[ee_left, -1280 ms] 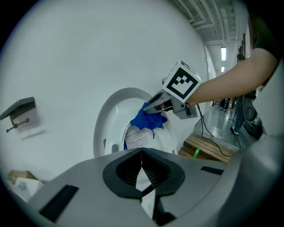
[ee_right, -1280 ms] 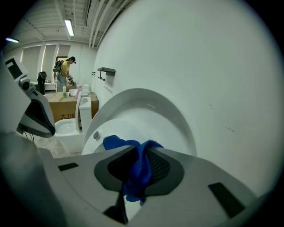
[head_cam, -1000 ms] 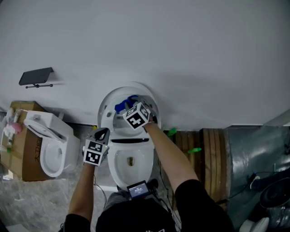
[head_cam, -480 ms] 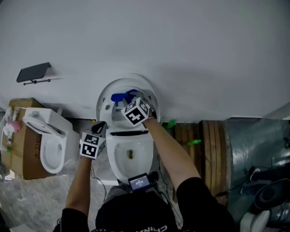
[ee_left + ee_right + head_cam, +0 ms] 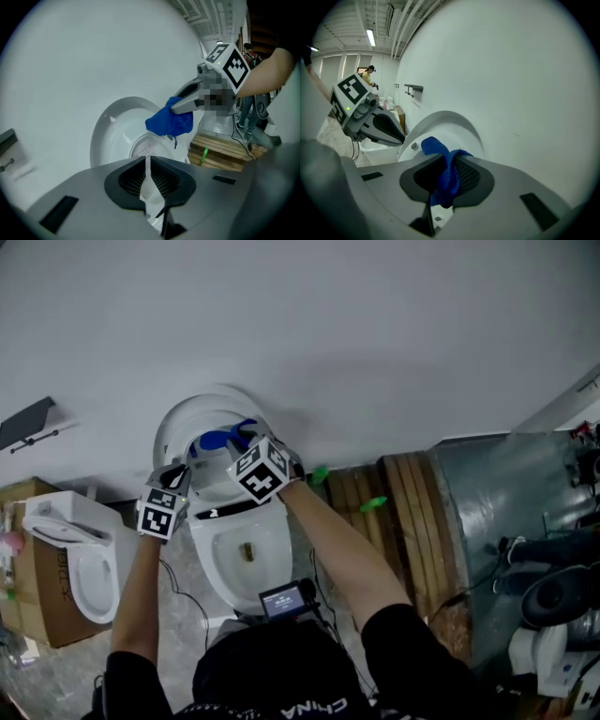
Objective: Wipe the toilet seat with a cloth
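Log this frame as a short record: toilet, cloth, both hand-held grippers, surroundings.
toilet: white, lid raised against the wall
cloth: blue cloth, bunched, in front of the raised lid; contact cannot be told
right hand-held gripper: shut on the blue cloth
left hand-held gripper: shut, holding nothing, at the toilet's left edge
surroundings: second toilet on a cardboard box at left; wooden pallet at right

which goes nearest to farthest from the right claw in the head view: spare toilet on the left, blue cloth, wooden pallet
1. blue cloth: clamped in the right claw, just up-left of its marker cube.
2. wooden pallet: on the right.
3. spare toilet: far left, against the cardboard box.
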`<state>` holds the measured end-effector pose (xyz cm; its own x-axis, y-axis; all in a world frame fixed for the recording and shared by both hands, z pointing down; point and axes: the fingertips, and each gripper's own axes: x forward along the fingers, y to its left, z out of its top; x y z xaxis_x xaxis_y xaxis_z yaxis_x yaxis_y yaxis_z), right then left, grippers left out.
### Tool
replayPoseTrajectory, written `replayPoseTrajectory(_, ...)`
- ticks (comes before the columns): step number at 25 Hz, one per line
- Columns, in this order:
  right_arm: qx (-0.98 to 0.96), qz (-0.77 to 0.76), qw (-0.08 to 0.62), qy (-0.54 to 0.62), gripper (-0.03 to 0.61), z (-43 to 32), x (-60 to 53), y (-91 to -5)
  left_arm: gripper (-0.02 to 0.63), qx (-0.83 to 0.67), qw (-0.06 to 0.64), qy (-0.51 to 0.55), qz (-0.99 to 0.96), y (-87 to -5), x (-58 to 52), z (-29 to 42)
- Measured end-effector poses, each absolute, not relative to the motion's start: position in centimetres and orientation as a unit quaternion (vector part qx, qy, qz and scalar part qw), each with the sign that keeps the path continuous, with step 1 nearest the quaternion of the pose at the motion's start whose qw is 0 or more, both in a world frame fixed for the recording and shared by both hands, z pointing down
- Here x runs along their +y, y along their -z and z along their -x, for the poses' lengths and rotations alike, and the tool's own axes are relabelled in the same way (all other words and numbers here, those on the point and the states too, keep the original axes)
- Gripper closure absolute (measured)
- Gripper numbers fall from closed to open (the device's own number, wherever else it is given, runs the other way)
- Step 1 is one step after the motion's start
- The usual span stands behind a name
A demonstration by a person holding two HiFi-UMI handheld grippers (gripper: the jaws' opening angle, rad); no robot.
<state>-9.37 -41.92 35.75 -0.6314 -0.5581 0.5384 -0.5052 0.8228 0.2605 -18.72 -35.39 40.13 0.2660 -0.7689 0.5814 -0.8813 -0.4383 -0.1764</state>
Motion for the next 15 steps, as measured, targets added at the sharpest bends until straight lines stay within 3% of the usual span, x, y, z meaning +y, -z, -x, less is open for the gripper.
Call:
replayPoseTrajectory(2, -0.900, -0.302, 0.311, 0.040, 0.509, 8.0, -41.9, -35.6, 0.584, -0.517, 0.081, -0.313, -0.793, -39.8, -37.0, 18.1)
replayPoseTrajectory(4, -0.898, -0.309, 0.310, 0.038, 0.509, 6.7, -41.9, -35.5, 0.507, -0.513, 0.072, -0.322, -0.793, -39.5, -38.6, 17.7)
replayPoseTrajectory(6, -0.897, -0.315, 0.309, 0.036, 0.509, 5.7, -41.9, -35.4, 0.477, -0.508, 0.062, -0.336, -0.790, -39.2, -39.9, 17.6)
replayPoseTrajectory(15, -0.897, -0.310, 0.313, 0.035, 0.509, 3.2, -41.1, -35.7, 0.474, -0.514, 0.025, -0.408, -0.754, -39.2, -45.0, 20.6)
